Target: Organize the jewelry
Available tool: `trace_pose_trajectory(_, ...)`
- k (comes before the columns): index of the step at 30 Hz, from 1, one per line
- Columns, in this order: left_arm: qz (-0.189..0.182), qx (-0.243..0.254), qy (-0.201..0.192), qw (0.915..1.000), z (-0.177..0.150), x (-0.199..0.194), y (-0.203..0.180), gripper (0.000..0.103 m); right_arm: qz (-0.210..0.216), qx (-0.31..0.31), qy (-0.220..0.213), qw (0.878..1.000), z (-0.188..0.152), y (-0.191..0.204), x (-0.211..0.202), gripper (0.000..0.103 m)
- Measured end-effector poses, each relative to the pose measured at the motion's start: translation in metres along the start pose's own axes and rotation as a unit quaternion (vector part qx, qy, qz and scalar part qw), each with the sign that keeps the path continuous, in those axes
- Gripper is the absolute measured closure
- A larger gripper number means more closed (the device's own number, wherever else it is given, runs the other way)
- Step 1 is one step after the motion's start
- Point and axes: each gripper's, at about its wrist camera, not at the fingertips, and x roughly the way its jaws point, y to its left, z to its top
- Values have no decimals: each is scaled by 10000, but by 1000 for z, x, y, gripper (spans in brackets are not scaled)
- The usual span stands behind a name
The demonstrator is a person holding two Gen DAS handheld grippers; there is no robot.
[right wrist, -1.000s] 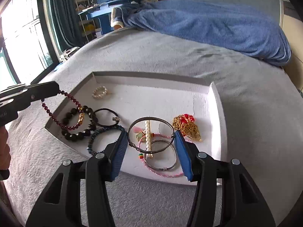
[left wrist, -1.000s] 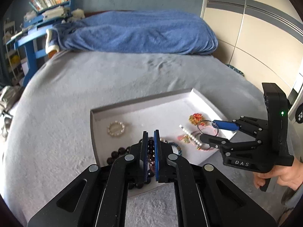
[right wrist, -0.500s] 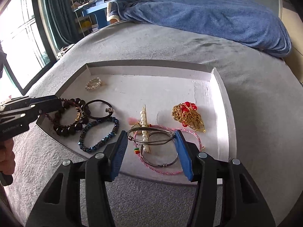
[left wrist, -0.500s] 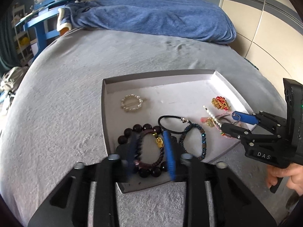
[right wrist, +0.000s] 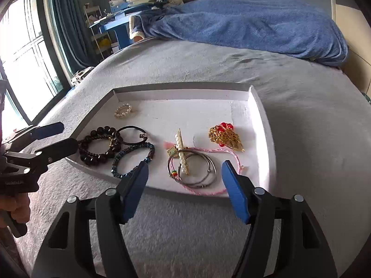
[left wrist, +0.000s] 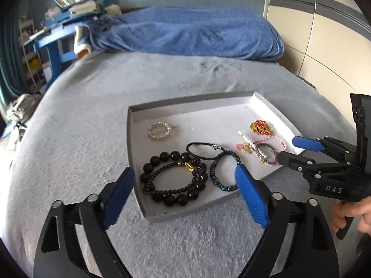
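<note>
Left wrist view showed a shallow grey tray (left wrist: 136, 162) with a white lining lying on a grey bed cover (left wrist: 92, 88), and every piece of jewelry sat inside it. In the tray's near left corner lay a bracelet of large dark beads (left wrist: 162, 159), and within its ring a thinner dark bead bracelet (left wrist: 160, 190) carrying a gold charm. Just beyond these, overlapping the big beads, was a thin black band (left wrist: 199, 144) with a small metal clasp. Beside it, toward the tray's near edge, lay a bracelet of small blue-black beads (left wrist: 216, 178). A small ring of pearl beads (left wrist: 160, 131) lay alone near the tray's far left corner. Toward the tray's right side a gold and red ornament (right wrist: 225, 136) rested on the lining, well apart from the dark beads. Nearer the tray's front edge on that side, two plain metal bangles (right wrist: 204, 169), a pink cord bracelet (right wrist: 208, 191) and a pearl-set hair clip (right wrist: 182, 155) lay piled together, overlapping.

The left tool (left wrist: 185, 190) had just been opening; its blue pads stood wide either side of the dark bracelets, touching nothing. The right tool (right wrist: 184, 183) had also been opening, its jaws apart and flanking the bangle pile without pressing on it. A blue blanket (left wrist: 185, 32) lay heaped at the bed's far end, beyond the tray.
</note>
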Motion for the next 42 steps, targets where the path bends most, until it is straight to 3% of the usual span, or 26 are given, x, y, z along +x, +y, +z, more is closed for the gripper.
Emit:
trace_pose_trajectory(6,223,28,-324,9992,-14,-20,-8,8,4,117,-348,9993,-14,-1,-23,27)
trace_pose_trajectory(11,321,-451,-773,9955,-34,-36,-6,7,-145,15,-888,9959,-37,4,-41,22)
trace_pose_trajectory(15,467,-658,-1006,9917,-52,-44,-8,6,-163,99,-991,9949,-49,7,-47,15)
trace_pose_trajectory(22,556,-364,-1224,9903,-69,-56,-21,5,-226,160,-1183,9926,-63,10,-62,6)
trace_pose_trajectory(27,666,-270,-1514,9859,-76,-66,-26,5,-332,231,-1551,9871,-75,9,-76,6)
trace_pose_trajectory(34,758,-181,-1416,9869,-78,-65,-30,5,-367,386,-1599,9857,-79,3,-81,6)
trace_pose_trajectory(42,814,-144,-1489,9854,-80,-68,-33,5,-371,148,-1547,9871,-79,11,-80,6)
